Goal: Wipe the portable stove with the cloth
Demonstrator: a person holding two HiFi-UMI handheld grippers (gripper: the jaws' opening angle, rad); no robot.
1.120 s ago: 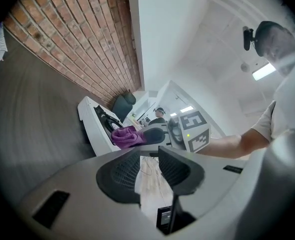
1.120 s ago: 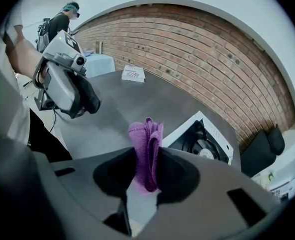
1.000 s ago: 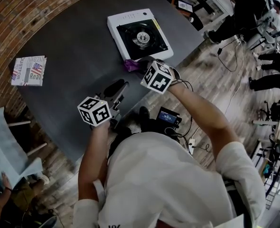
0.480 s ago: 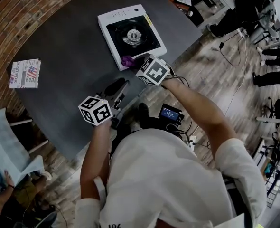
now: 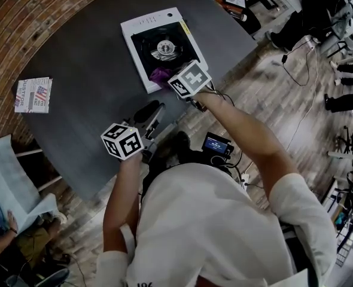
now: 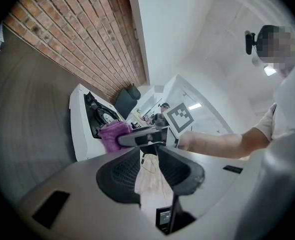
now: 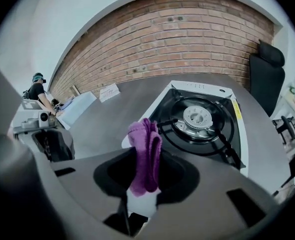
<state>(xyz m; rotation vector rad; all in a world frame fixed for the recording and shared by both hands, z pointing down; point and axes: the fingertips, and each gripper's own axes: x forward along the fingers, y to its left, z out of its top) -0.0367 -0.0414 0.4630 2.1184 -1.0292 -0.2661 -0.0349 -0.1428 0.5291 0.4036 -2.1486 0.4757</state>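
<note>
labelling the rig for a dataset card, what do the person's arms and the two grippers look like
Both the left gripper and right gripper have pale grey moulded bodies with dark, mesh-textured fingers. Each carries a white cube with black square markers. A thin dark cable hangs by the right one. The person wears a white short-sleeved shirt.

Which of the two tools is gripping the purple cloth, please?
The right tool, clamped on the cloth by the stove; the left tool stands open and empty.
</note>
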